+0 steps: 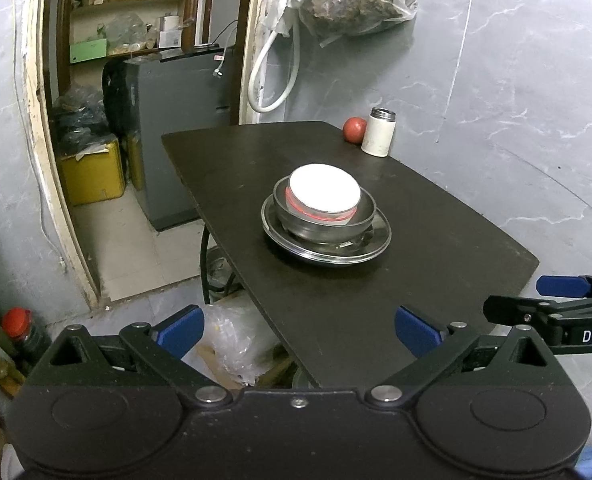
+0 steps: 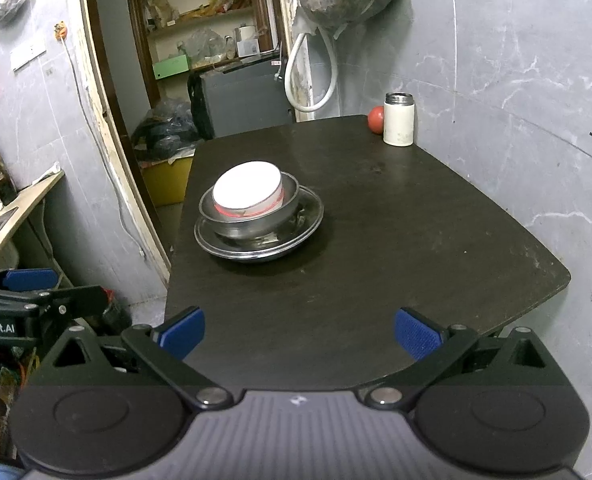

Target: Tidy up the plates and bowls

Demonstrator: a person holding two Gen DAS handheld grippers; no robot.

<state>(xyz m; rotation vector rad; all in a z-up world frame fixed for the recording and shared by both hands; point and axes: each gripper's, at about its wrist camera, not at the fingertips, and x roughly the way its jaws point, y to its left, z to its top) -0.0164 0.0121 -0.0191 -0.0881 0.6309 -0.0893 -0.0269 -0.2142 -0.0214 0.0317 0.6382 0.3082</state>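
At centre frame you have a white bowl point(image 1: 324, 191) with a red band near its base, nested in a silver steel bowl point(image 1: 324, 224) on a silver plate point(image 1: 360, 250). The surface point(image 1: 436, 248) is dark brown, almost black. Upper right, a red fruit point(image 1: 354, 129) sits beside a white flask point(image 1: 379, 132) (steel rim). Your gripper fingertips point(image 1: 181, 330) are blue on black arms. The wall point(image 1: 516, 60) is grey marble with white veins.

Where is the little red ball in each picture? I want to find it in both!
Left wrist view: the small round red ball sits at the dark table's far end, upper middle-right, just left of the white cylindrical flask with a steel rim.
Right wrist view: the ball is upper right of centre, partly hidden behind the flask's left side.
Shared landmark: the white flask beside the ball.
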